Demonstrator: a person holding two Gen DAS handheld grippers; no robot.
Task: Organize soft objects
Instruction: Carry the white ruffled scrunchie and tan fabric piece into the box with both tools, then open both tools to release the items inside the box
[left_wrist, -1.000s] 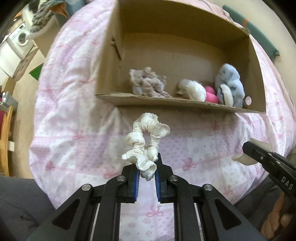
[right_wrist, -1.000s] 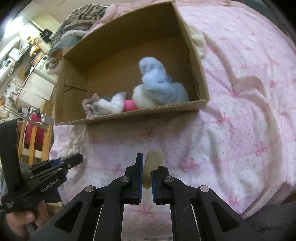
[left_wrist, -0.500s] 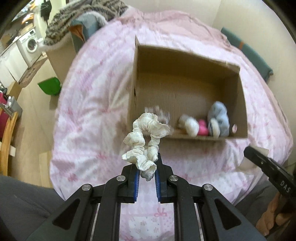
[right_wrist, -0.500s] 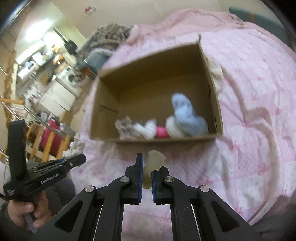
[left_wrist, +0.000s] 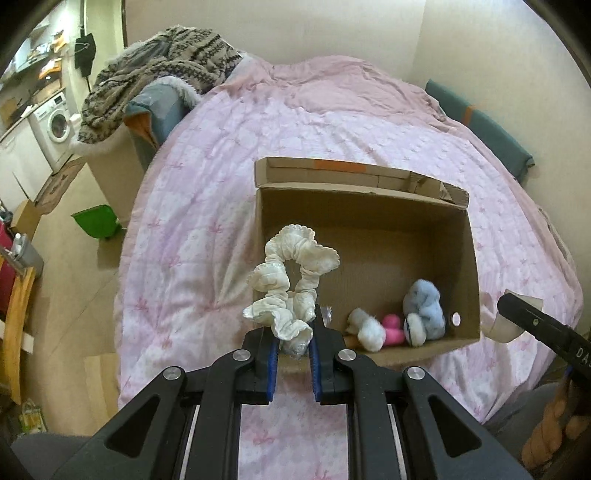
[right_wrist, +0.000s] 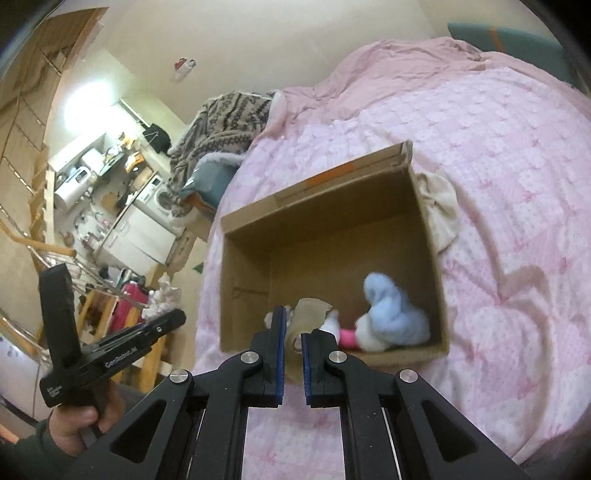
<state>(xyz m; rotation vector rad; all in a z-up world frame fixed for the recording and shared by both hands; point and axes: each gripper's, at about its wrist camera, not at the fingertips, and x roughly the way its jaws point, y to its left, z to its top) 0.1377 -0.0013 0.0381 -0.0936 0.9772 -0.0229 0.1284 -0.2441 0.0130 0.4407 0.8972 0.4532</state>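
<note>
My left gripper (left_wrist: 293, 334) is shut on a white ruffled scrunchie (left_wrist: 291, 282) and holds it in the air in front of the open cardboard box (left_wrist: 369, 212) on the pink bed. My right gripper (right_wrist: 293, 334) is shut on a small beige soft piece (right_wrist: 308, 314), also raised before the box (right_wrist: 325, 206). Inside the box lie a light blue plush (right_wrist: 393, 314), a pink item (left_wrist: 393, 328) and a white fluffy item (left_wrist: 367, 330). The right gripper (left_wrist: 517, 314) shows at the right edge of the left wrist view.
A pink quilted bedspread (left_wrist: 295, 147) covers the bed. A cream cloth (right_wrist: 441, 210) lies beside the box's right wall. A patterned blanket pile (left_wrist: 159, 70) sits at the bed's far left corner. A green bin (left_wrist: 96, 221) and a washing machine (left_wrist: 55, 125) stand on the floor at left.
Both grippers have risen and pulled back from the box with their objects still held. The box now looks smaller and is seen from higher up.
</note>
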